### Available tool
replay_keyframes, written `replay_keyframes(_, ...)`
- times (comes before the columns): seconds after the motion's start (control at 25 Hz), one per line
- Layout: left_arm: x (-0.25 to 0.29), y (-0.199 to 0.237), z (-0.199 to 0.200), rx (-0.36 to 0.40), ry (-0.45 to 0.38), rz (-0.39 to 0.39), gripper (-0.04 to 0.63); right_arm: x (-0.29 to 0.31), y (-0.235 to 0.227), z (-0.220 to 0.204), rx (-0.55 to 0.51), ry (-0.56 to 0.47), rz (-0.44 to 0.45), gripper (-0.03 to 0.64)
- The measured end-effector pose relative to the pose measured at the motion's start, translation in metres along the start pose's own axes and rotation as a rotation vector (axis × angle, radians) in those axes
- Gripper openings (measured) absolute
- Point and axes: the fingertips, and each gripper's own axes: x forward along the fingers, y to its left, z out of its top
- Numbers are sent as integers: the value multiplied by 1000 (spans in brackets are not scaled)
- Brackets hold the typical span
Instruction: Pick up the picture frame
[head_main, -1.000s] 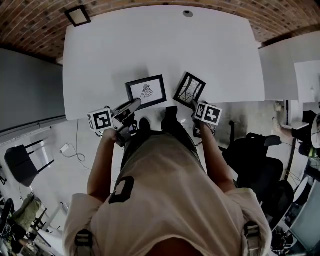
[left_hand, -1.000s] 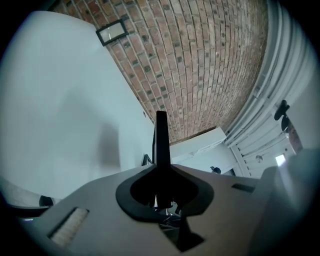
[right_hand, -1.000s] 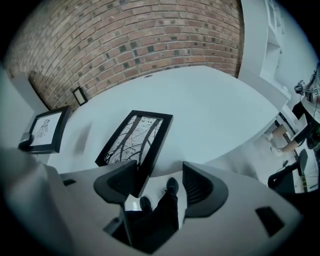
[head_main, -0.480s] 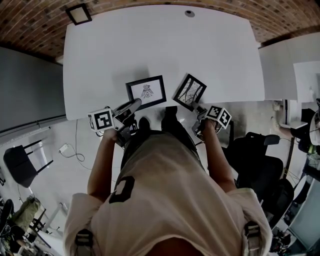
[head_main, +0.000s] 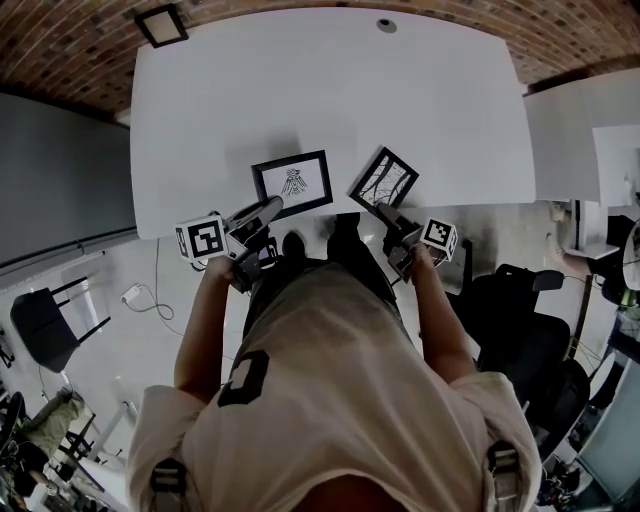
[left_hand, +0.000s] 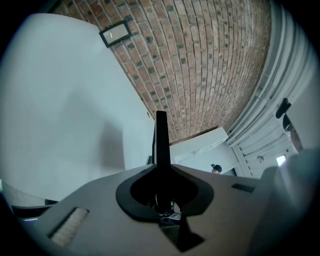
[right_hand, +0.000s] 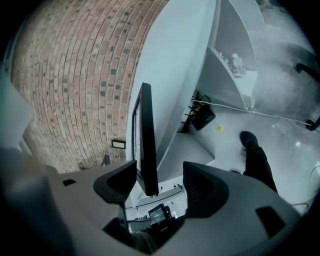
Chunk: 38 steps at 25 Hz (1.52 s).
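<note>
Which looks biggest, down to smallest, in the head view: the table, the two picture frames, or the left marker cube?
1. table
2. left picture frame and right picture frame: about alike, the right one tilted, so no ranking
3. left marker cube

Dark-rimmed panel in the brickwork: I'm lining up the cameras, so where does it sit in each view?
Head view: panel at top left, past the white table.
Left gripper view: upper left.
Right gripper view: small, left of centre.
Shared landmark: the table's far edge against brick.
</note>
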Motion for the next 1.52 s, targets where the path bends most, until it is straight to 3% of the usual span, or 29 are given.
replay_keyframes(0.2, -1, 0, 3, 11, 2, 7, 35, 11, 2, 4, 18, -16, 35, 248)
replay_keyframes(0.48, -19, 2, 12, 18, -33, 17, 37, -1, 11, -2, -19, -10, 94, 128)
replay_keyframes(0.56, -31, 0, 9, 20, -38, 19, 37, -10, 13, -10, -50, -4, 84, 91)
replay_keyframes(0.68, -48, 3, -2, 14, -33, 32, 35, -25, 12, -27, -102, 11, 41, 89)
replay_keyframes(0.88, -34, 4, -9, 13, -4, -5, 35, -56, 20, -32, -153, -2, 38, 49)
replay_keyframes(1.0, -37, 5, -10, 24, 13, -18, 35, -67, 43, -43, -263, -15, 38, 31)
replay_keyframes(1.24, -50, 3, -7, 52, -11, 0, 35, -57, 110, -62, -336, -26, 178, 29)
replay_keyframes(1.52, -67, -12, -4, 82, -97, 43, 35, -38, 181, -69, -451, 53, 318, 29)
